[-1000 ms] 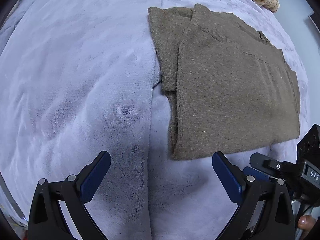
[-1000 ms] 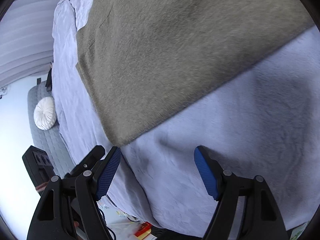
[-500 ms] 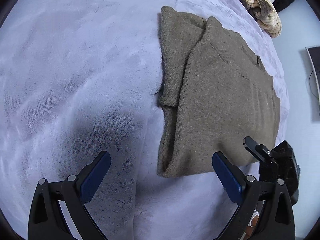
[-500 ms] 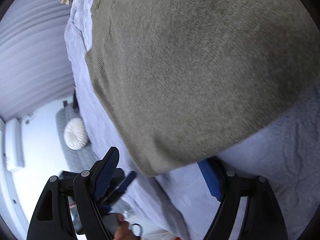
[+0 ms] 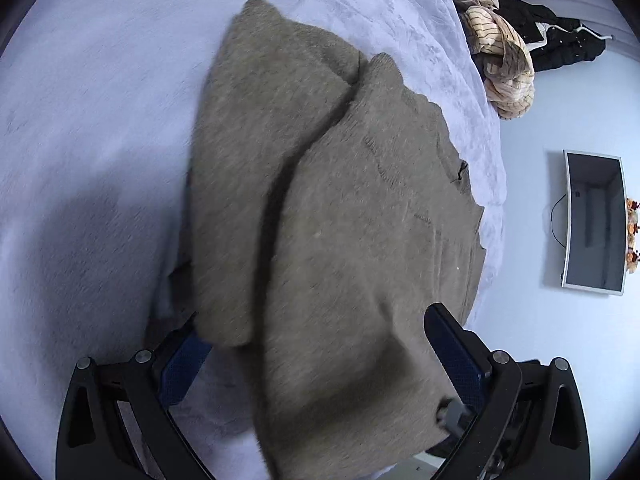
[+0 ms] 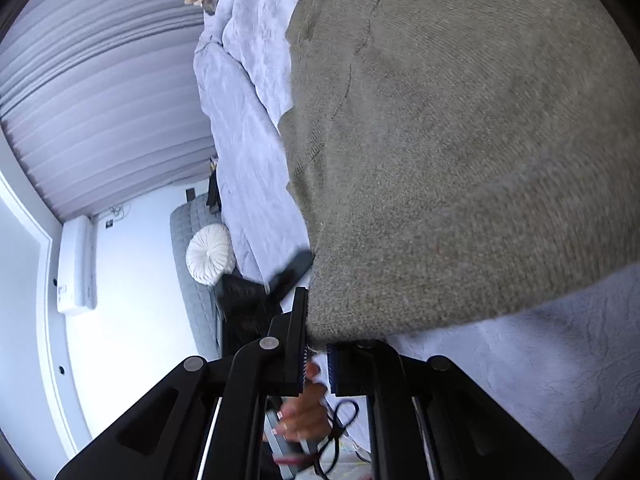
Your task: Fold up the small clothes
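**Near hem pinched on the right, left jaws straddling the other corner**

Bed point(image 5: 92, 128), lavender plush cover, filled most of both wrist views and served as the folding surface. Off its far edge: a wall screen point(image 5: 594, 222) in the left view; in the right view a grey quilted bench with a round white cushion point(image 6: 209, 255). A striped tan garment point(image 5: 506, 76) lay heaped at the bed's far corner, well apart from the work

Olive knit sweater point(image 5: 360, 220) lay flat on the cover, already narrowed: one side panel was folded inward over the body, leaving a dark lengthwise crease. Judged: side folds done, the end-to-end fold next, which would explain both grippers meeting the near hem

Right gripper point(image 6: 317, 354) had just been closing and was now clamped narrow on the sweater's near corner; knit bunched between the pads, and the corner stood slightly off the cover. A corner grip like this lets the hem be carried over without dragging the middle

Left gripper point(image 5: 320, 364) stood wide, jaws either side of the opposite end of the same hem. One blue pad point(image 5: 182, 372) was tucked under the folded edge, the other beside the cloth; neither visibly pressed. Judged: positioned to pinch, not yet gripping

A hand point(image 6: 304, 412) showed below the right jaws, details blurred

Risk noted: lifting with one corner held would skew the hem
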`<state>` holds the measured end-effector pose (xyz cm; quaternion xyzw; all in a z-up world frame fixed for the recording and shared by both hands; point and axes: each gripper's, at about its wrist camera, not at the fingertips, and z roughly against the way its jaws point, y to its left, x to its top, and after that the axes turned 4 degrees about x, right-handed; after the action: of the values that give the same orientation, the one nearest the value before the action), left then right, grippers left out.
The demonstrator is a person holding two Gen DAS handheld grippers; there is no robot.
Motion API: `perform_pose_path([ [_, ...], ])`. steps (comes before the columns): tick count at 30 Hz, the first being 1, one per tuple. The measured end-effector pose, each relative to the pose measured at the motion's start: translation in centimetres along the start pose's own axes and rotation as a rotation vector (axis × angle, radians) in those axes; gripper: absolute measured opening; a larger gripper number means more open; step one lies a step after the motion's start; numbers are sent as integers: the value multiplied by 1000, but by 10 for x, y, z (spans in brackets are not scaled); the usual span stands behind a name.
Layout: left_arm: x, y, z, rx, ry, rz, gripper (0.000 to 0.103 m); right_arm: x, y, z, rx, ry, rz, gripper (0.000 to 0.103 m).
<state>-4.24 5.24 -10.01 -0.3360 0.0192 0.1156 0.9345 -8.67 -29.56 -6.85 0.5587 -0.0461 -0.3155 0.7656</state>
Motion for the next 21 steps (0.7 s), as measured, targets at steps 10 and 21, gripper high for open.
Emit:
perform_pose_path([
  [10, 10, -43, -34, 227, -10, -148, 77, -8, -11, -5, -248, 184, 53, 15],
  [21, -3, -85, -16, 299, -112, -334, 30, 54, 42, 50, -516, -40, 367, 12],
])
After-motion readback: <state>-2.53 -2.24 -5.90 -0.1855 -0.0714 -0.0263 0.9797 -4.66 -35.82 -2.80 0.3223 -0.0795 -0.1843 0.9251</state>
